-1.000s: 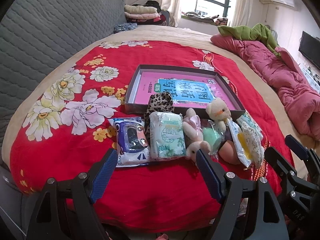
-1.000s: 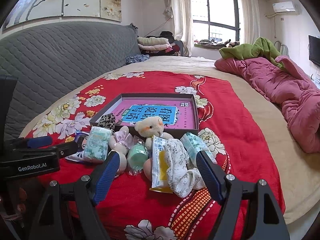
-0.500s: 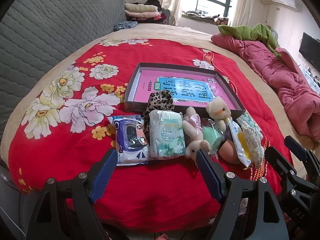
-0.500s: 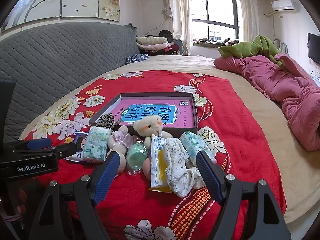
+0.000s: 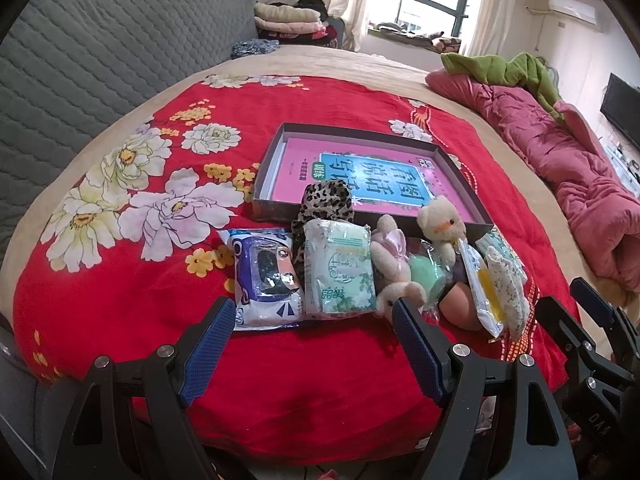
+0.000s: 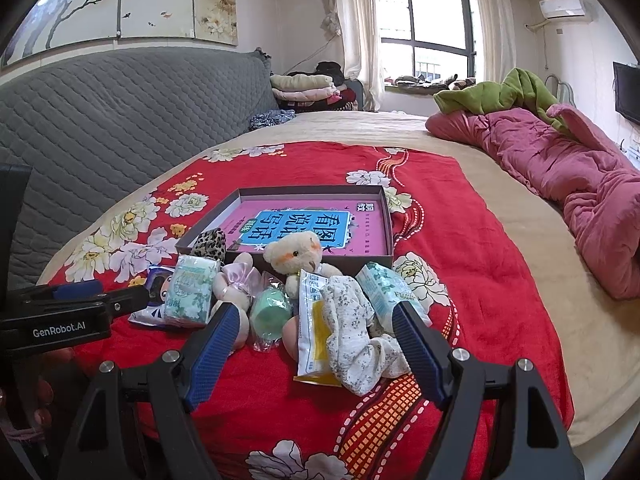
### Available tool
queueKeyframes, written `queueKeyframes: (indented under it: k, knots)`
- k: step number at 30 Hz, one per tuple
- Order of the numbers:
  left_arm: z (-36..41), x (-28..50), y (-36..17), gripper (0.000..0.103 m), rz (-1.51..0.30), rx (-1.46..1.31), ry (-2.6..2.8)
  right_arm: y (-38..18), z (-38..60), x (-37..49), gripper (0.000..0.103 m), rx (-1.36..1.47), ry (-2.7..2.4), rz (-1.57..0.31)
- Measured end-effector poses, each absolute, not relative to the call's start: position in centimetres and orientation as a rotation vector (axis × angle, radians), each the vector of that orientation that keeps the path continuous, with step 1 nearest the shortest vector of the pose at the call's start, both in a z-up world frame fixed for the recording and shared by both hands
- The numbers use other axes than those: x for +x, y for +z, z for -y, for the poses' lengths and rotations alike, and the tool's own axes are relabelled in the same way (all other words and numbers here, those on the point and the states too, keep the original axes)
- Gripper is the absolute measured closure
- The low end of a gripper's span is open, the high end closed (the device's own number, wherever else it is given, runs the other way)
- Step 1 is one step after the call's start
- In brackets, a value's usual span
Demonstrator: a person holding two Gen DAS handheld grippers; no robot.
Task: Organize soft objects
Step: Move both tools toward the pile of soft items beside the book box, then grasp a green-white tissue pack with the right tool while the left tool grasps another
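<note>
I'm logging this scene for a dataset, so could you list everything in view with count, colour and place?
blanket: one, red with flowers, spread over the bed
box: one, grey, shallow, mid-blanket, a pink and blue book inside
teddy bear: one, cream, against the box's near wall
tissue packs: two, green and white, at either end of the row
wipes pouch: one, blue and white, leftmost
leopard cloth: one, brown spotted, draped over the box edge
plush rabbit: one, beige with pink bow, beside the bear
sponge: one, mint green, wrapped
floral cloth: one, white, in front
quilt: one, pink, far right
left tool: one, black and blue, open
right tool: one, black and blue, open
</note>
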State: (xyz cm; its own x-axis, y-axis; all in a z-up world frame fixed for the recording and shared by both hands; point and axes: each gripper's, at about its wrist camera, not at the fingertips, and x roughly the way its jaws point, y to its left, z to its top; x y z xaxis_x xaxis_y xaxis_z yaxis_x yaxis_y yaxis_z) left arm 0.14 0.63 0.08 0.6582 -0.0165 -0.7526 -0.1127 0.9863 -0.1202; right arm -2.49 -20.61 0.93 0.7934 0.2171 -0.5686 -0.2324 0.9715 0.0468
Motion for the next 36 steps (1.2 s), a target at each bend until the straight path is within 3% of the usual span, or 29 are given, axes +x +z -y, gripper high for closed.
queueKeyframes:
  k: [23, 36]
  knots:
    - [-3.6, 1.7, -2.3, 0.021, -0.914, -0.236, 0.081, 0.2, 24.2, -1.0, 0.025, 0.050, 0.181, -0.598]
    - [-0.4, 5.2, -3.2, 0.022, -0.962, -0.200, 0.002, -0.5, 26.3, 0.3, 0.025, 0.070, 0.120, -0.590]
